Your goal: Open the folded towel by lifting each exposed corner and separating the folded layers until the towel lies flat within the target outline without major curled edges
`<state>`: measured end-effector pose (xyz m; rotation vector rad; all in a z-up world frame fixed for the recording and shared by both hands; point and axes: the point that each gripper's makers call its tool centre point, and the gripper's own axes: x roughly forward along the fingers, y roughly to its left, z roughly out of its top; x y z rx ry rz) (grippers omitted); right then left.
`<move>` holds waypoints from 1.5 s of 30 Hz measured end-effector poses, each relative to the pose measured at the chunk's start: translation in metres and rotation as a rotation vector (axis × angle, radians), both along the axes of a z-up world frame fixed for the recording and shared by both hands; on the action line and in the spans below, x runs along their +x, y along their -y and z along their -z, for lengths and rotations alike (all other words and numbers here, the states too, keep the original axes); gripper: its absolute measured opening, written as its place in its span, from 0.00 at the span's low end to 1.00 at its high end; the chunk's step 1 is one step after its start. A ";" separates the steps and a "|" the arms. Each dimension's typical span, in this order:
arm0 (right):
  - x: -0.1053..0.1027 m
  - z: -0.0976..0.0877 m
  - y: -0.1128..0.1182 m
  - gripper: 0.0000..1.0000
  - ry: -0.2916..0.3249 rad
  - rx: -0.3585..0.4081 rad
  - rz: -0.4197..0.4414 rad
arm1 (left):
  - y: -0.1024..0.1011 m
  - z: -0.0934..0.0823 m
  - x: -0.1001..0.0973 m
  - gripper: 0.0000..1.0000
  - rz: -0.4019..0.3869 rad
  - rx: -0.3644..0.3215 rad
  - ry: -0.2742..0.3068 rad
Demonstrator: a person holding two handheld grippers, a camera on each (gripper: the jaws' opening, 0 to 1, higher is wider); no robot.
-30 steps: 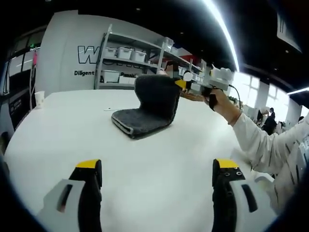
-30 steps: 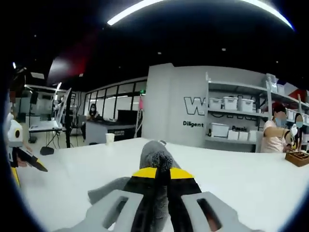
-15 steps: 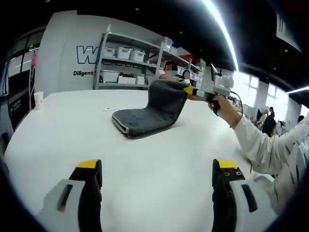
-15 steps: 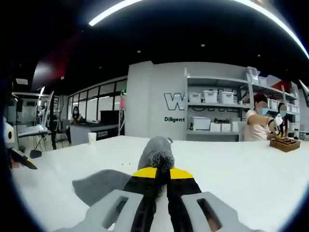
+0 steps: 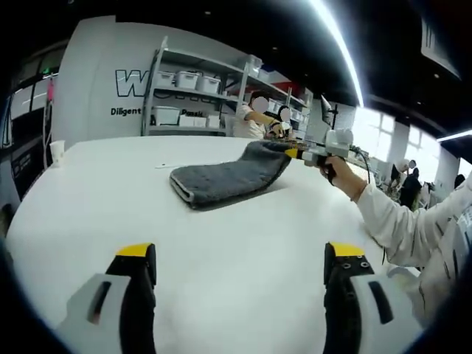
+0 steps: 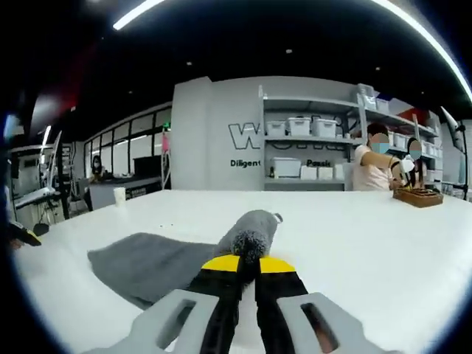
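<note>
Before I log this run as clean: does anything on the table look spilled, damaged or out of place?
Nothing stands out. The grey towel lies partly unfolded on the white table, one corner pinched in the right hand-held gripper, as the task requires. A paper cup stands upright near the far edge.

A wide white bench (image 5: 221,243) runs back toward a grey wall with large white lettering (image 6: 247,136), where a metal shelving unit (image 5: 193,92) holds white storage bins (image 6: 299,126) on several levels. A white paper cup (image 5: 58,152) stands near the far left edge of the bench, and a brown wooden tray (image 6: 417,197) sits at the far right beside two people (image 6: 372,166) near the shelves. Long strip lights (image 5: 339,44) cross the dark ceiling, and bright windows (image 5: 383,133) line the right side of the room.
</note>
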<state>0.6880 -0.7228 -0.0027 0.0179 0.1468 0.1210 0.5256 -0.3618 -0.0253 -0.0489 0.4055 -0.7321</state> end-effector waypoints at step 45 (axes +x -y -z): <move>-0.039 0.058 0.074 0.98 -0.258 -0.266 0.188 | 0.021 0.020 -0.010 0.92 0.037 0.092 -0.028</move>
